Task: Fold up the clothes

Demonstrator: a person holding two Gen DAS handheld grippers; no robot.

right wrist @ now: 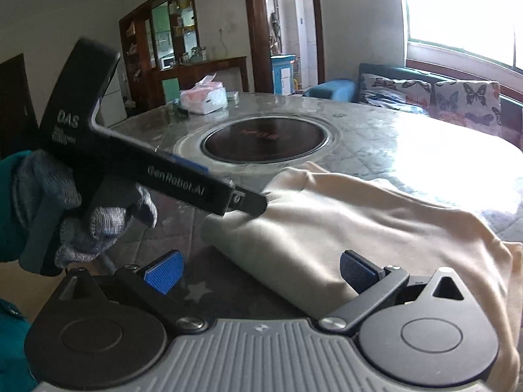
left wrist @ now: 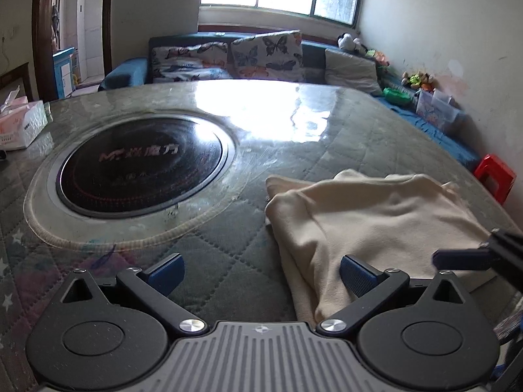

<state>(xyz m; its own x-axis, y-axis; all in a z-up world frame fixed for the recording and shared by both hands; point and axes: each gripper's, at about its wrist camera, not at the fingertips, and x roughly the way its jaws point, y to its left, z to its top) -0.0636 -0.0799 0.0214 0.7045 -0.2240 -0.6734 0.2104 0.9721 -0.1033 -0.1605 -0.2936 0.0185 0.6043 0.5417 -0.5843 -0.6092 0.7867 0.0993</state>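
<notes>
A cream-coloured garment (left wrist: pixel 376 222) lies folded into a rough rectangle on the quilted table (left wrist: pixel 228 245); it also shows in the right wrist view (right wrist: pixel 359 228). My left gripper (left wrist: pixel 261 276) is open, its blue pads straddling the garment's near left edge. In the right wrist view the left gripper's body (right wrist: pixel 170 176) reaches to the garment's left corner, held by a gloved hand (right wrist: pixel 88 209). My right gripper (right wrist: pixel 261 272) is open, low over the garment's near edge. One of its fingers (left wrist: pixel 464 258) enters the left wrist view at the right.
A round black induction cooktop (left wrist: pixel 140 166) is set into the table left of the garment. A tissue box (left wrist: pixel 19 124) stands at the far left. A sofa with butterfly cushions (left wrist: pixel 268 55) lies behind the table, and a red stool (left wrist: pixel 493 176) stands at its right.
</notes>
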